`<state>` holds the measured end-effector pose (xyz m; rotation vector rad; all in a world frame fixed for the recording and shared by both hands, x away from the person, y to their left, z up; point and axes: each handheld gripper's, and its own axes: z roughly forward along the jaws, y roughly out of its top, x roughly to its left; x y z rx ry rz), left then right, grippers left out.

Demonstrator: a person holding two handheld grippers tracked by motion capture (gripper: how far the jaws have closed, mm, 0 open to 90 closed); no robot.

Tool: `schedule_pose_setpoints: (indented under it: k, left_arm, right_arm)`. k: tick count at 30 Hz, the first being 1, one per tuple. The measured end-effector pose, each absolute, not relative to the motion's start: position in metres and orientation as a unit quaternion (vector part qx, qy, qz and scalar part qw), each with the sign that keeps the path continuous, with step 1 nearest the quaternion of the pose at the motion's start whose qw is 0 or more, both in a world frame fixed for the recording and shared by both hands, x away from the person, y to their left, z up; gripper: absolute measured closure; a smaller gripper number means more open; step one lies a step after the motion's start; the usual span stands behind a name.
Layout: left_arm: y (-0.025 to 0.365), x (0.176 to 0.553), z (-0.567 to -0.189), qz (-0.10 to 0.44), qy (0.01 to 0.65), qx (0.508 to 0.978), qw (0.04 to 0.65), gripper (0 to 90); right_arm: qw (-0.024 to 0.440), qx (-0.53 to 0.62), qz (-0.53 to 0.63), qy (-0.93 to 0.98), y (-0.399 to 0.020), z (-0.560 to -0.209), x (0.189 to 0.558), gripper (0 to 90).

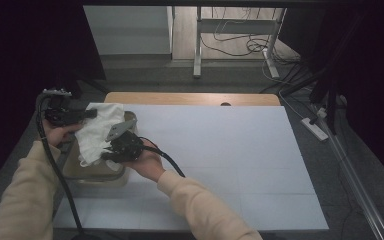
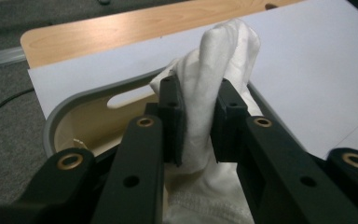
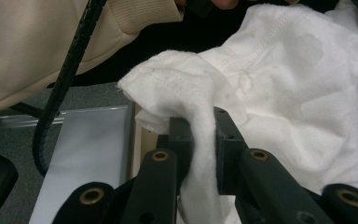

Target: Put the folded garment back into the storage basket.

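A white cloth (image 1: 99, 131) hangs bunched between both grippers, over a shallow wooden tray with a grey rim (image 1: 92, 173) at the table's left edge. My left gripper (image 1: 91, 114) is shut on the cloth's upper end; in the left gripper view its jaws pinch a fold of the cloth (image 2: 200, 112) above the tray (image 2: 60, 112). My right gripper (image 1: 105, 155) is shut on the cloth's lower edge; the right gripper view has a hemmed corner of the cloth (image 3: 200, 140) squeezed between the jaws.
A white sheet (image 1: 220, 160) covers most of the wooden table (image 1: 190, 98). A black cable (image 1: 169, 162) trails from the right gripper, another cable (image 3: 60, 88) runs along the left sleeve (image 3: 42, 46). Desk legs and cords stand on the floor beyond the table.
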<state>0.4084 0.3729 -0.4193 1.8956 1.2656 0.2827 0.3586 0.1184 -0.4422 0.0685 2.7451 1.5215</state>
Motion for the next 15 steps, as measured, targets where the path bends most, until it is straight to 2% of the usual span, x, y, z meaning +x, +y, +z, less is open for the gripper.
schedule_pose_setpoints:
  k: [15]
  left_arm:
    - [0.372, 0.416, -0.436, 0.100, 0.510, 0.756, 0.399, 75.4]
  right_arm:
    - [-0.011, 0.025, 0.478, 0.878, 0.123, -0.455, 0.362, 80.1]
